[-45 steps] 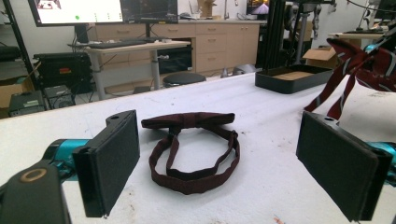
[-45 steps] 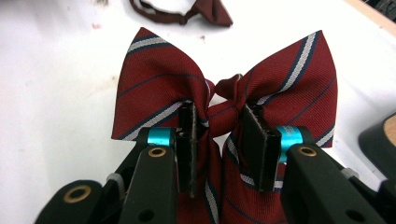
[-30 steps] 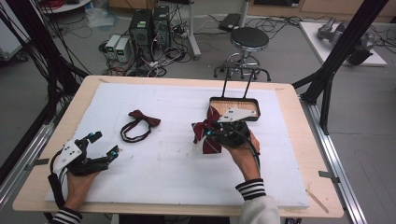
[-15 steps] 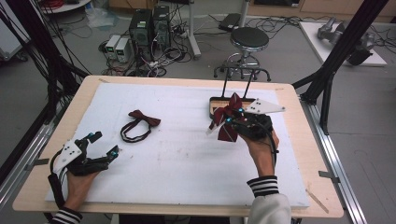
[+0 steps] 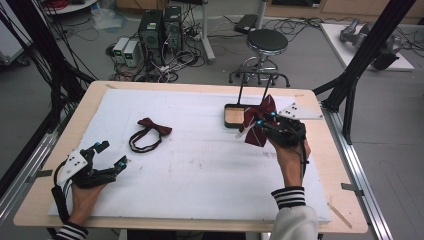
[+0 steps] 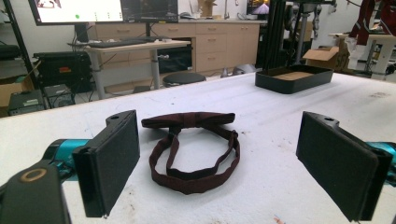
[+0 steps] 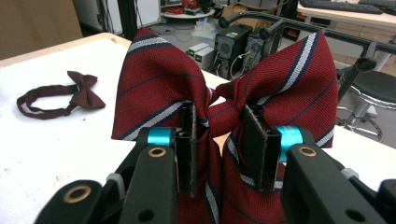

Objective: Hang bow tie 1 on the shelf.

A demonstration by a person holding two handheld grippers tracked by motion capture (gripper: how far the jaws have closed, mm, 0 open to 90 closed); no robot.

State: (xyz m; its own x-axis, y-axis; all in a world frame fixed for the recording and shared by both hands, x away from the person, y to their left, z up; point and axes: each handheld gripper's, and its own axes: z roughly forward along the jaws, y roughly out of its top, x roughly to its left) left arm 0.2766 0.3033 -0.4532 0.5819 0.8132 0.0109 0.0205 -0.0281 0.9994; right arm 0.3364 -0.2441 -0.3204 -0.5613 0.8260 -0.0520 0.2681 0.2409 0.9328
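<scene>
My right gripper (image 5: 260,126) is shut on a striped red bow tie (image 5: 261,121), held just above the right end of a small black tray (image 5: 234,116) at the table's far right. In the right gripper view the pads (image 7: 186,140) pinch the striped bow tie (image 7: 289,79) at its knot. A plain dark red bow tie (image 5: 149,132) with its looped strap lies left of centre on the white mat. My left gripper (image 5: 111,154) rests open at the front left. In the left gripper view the plain bow tie (image 6: 194,144) lies between and beyond the wide jaws.
The black tray (image 6: 293,78) has a wooden floor and thin upright rods at its back. The white mat (image 5: 200,170) covers most of the wooden table. Beyond the far edge stand a stool (image 5: 267,42) and computer boxes (image 5: 159,27) with cables.
My right gripper has carried the striped bow tie away from me and a little right, up over the tray's end. The left gripper and plain bow tie have stayed put.
</scene>
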